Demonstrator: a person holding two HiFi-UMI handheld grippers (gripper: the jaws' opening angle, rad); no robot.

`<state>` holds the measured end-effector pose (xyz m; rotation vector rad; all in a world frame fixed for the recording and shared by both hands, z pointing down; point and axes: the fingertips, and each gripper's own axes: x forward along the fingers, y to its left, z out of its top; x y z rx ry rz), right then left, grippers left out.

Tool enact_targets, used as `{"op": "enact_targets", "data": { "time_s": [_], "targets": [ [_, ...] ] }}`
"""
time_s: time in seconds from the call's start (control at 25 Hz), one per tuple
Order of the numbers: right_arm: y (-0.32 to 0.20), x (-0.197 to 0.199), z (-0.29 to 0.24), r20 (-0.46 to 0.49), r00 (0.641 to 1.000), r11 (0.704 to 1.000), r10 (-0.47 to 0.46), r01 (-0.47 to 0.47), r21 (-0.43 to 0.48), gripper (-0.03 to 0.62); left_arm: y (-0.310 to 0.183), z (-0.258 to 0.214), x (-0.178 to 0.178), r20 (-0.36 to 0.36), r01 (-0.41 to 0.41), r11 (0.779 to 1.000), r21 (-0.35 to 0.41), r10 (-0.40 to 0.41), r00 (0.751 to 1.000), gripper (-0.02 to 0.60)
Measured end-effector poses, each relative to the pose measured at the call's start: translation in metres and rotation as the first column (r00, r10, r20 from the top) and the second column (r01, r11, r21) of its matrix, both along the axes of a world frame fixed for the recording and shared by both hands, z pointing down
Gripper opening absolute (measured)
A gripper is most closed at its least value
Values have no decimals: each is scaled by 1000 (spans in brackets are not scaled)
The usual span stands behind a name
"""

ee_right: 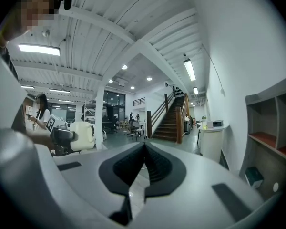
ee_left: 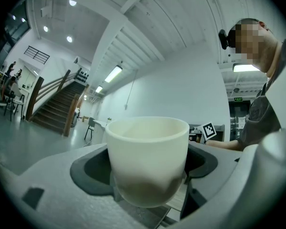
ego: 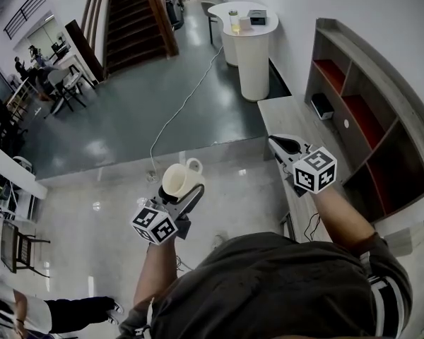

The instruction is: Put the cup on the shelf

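Cream cup stands clamped in left hand-held gripper; right hand-held gripper closed, empty.

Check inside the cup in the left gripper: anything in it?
Nothing shows inside the cup held by the left gripper: the head view sees only bare cream wall. That gripper's own view shows just the upper inner wall; the front wall hides the bottom.

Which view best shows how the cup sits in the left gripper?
Left gripper view: the cup fills the frame, clamped between the jaws. Head view shows it from above, handle visible, in the left gripper. Right gripper view shows it small, at far left.
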<state>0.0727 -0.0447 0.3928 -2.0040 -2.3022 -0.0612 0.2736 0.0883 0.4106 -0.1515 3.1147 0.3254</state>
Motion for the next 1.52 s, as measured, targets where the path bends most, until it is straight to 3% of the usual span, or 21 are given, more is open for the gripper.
{"op": "enact_targets", "data": {
  "time_s": [0.2,0.4,0.6,1.04,1.28,1.52],
  "targets": [
    [29,-14,8,2,1000,1000,8,-8,15,-9,32,11,-18,-1,-17,1000,18,17,1000,426],
    [83,-42,16,5,999,999,40,-40,23,-8,94,25,-48,4,-49,998,38,49,999,426],
    [177,-81,13,17,997,998,70,-70,-12,-8,193,33,-97,13,-96,995,25,95,995,426],
    [383,-162,-24,26,991,989,128,-126,-71,-8,412,0,-192,16,-186,982,-26,186,982,426],
    [434,-201,-18,11,987,985,161,-161,-59,-8,475,8,-226,10,-203,979,0,203,979,426],
    [452,-238,-6,-16,986,985,168,-168,-42,-8,498,17,-259,-9,-200,979,23,201,980,426]
  ]
}}
